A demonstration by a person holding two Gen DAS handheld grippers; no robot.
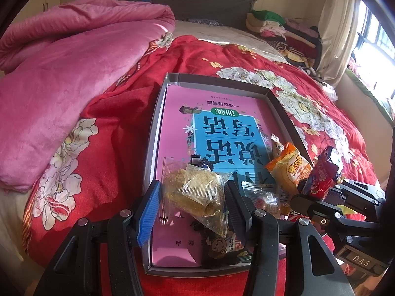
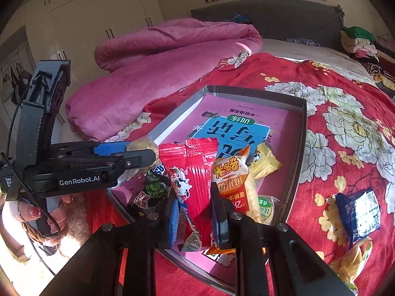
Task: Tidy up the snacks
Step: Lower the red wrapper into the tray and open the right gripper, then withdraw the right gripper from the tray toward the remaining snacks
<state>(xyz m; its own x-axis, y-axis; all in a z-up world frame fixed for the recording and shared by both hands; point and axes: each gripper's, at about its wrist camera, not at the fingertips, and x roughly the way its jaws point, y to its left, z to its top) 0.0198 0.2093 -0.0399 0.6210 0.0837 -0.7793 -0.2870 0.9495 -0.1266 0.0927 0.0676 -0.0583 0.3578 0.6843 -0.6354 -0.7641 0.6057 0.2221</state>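
Note:
A grey shallow box with a pink and blue book inside lies on the red floral bedspread; it also shows in the right wrist view. My left gripper is shut on a clear packet of golden crumbly snack above the box's near end. My right gripper is shut on a red candy packet, held over the box; this packet also shows in the left wrist view. In the box lie an orange rice-cracker pack, a yellow packet and a dark packet.
A blue packet and a yellow packet lie on the bedspread right of the box. A pink blanket is bunched at the left. Folded clothes are stacked near the headboard, by the window.

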